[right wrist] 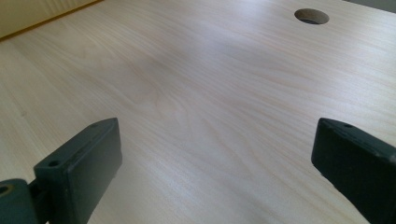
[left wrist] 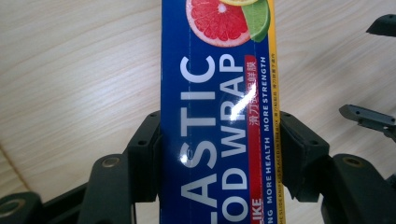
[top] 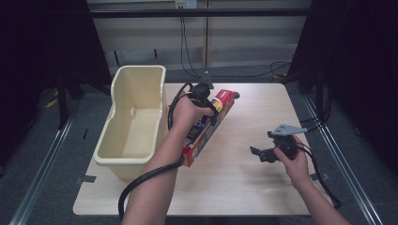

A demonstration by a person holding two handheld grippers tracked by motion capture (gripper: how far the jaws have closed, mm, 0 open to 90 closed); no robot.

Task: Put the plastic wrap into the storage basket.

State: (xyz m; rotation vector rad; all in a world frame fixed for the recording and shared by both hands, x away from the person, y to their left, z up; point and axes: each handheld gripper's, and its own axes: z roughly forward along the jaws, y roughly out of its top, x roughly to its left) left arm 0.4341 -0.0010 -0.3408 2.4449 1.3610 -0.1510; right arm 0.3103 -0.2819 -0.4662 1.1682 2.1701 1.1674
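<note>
1. The plastic food wrap box (top: 209,126) sits clamped across its width in the left hand-held gripper (top: 210,111), just beside the cream bin (top: 136,117), above the surface (top: 244,183).
2. Keep the long box level; clear the bin rim before lowering.
3. The right hand-held gripper (top: 257,153) hangs open, empty, well apart.

High cam looks forward-down over whole table (top: 244,187); both gripper cams sit close above that tabletop.
</note>
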